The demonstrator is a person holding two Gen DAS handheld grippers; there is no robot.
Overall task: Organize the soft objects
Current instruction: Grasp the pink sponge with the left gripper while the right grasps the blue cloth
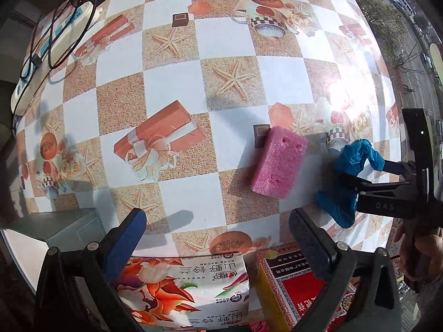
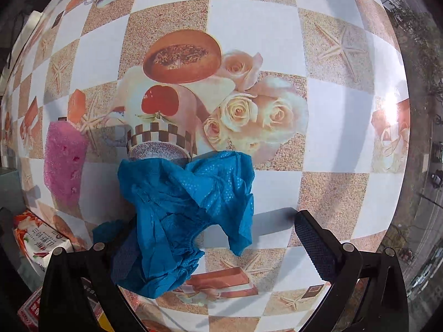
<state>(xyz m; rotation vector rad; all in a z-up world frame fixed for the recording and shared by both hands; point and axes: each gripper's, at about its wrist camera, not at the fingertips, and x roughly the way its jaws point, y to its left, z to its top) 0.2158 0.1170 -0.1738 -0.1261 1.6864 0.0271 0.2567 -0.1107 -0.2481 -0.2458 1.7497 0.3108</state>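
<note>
A crumpled blue cloth (image 2: 182, 210) lies in a loose heap on the table (image 2: 326, 144), thin and crinkled, with a dotted texture on its upper folds and a gathered, elastic-looking hem along its lower edge. It sits near the table's right edge, partly over a printed picture of a cup and roses. The right gripper (image 2: 213, 246) has its fingers spread wide around the cloth: the left finger is draped and mostly hidden by the fabric, while the right finger (image 2: 315, 246) stands clear of it over bare table. Just beside the cloth, toward the table's middle, a pink sponge (image 1: 279, 163) lies flat, a rectangular block with a coarse, porous surface and a few small pits in its top. The left gripper (image 1: 218, 238) is spread open and holds nothing, hanging above a packet of tissues (image 1: 191, 285) printed with orange flowers and a red box (image 1: 293, 276) next to it at the near edge. A grey box (image 1: 72, 227) stands at the near left, and a white power strip (image 1: 52, 47) with black cables lies at the far left corner.
</note>
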